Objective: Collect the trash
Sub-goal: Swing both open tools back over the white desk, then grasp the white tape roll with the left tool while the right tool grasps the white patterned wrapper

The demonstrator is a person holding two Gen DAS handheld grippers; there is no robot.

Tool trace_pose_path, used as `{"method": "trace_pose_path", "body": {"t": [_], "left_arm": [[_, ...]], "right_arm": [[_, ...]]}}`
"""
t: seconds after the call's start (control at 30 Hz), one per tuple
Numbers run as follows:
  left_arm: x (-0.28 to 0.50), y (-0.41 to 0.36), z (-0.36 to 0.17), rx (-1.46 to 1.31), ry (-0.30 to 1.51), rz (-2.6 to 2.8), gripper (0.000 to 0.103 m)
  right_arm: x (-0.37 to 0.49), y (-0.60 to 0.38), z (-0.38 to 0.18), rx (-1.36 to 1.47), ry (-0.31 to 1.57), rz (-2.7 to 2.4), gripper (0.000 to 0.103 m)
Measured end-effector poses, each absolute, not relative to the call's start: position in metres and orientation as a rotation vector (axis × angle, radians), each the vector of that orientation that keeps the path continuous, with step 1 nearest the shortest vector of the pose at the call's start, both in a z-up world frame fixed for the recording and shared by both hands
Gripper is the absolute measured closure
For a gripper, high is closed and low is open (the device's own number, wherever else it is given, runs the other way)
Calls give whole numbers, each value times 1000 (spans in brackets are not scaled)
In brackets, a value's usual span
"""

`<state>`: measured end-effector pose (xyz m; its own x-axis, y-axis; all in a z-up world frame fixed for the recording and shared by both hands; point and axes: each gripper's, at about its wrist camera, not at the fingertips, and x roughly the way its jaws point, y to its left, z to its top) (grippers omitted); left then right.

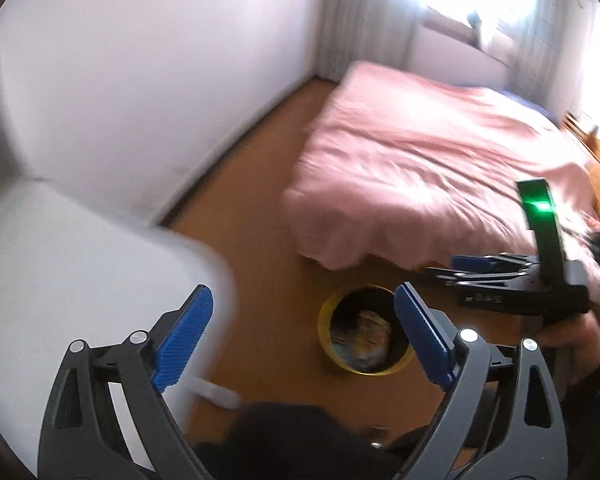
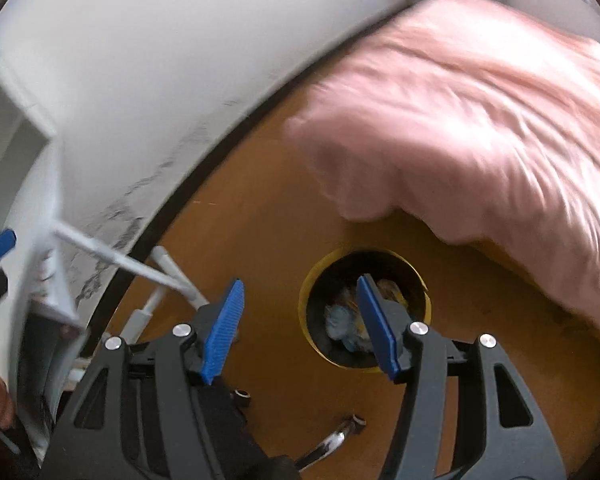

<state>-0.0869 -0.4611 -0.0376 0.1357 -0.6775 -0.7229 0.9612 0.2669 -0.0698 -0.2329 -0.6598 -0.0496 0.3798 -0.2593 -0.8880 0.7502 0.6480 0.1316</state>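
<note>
A round yellow trash bin (image 1: 325, 320) with a dark liner stands on the wooden floor near the foot of the bed. Crumpled wrappers and paper (image 1: 366, 338) lie inside it. It also shows in the right wrist view (image 2: 306, 292), with bluish and yellow trash (image 2: 340, 320) inside. My left gripper (image 1: 300, 336) is open and empty, high above the floor. My right gripper (image 2: 300, 328) is open and empty above the bin; it also shows in the left wrist view (image 1: 472, 270), to the right of the bin. Both views are blurred.
A bed with a pink cover (image 1: 420, 160) fills the right side. A white table (image 1: 80, 260) stands at the left, its legs (image 2: 140, 268) showing by the wall. A chrome chair leg (image 2: 332, 440) is on the floor below.
</note>
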Motion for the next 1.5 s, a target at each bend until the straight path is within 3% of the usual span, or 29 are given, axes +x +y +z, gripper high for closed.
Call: {"method": "trace_pose_path", "body": {"t": [0.23,0.53,0.87,1.07,1.13,1.2,1.3,1.4,1.5], "left_arm": [[51,-321,-15,415,711,-796,12],[165,-178,-38,308,838,-412,12],[210,-162,-68,251,920,-388,12],[218,-162,-76,295,920,-393,12],[222,-165,-77,295,922,-397,12],[225,-168,-76,291,923,-400,12],[229,-171,-76,289,927,-390,12],[230,-176,-76,280,932,-392,15],[230,-180,-75,244,943,-409,32]], "right_arm": [[-91,-574,0,414,930,-345,38],[105,-427,-9,167,1034,123,32],[258,-327,-37,-110,1084,378,32],[285,-306,-53,-184,1096,425,33],[287,-305,-57,-193,1094,422,42],[281,-303,-58,-203,1094,420,57],[275,-307,-52,-190,1081,424,88],[264,-316,-41,-174,1063,403,92],[250,-327,-32,-138,1059,380,92]]}}
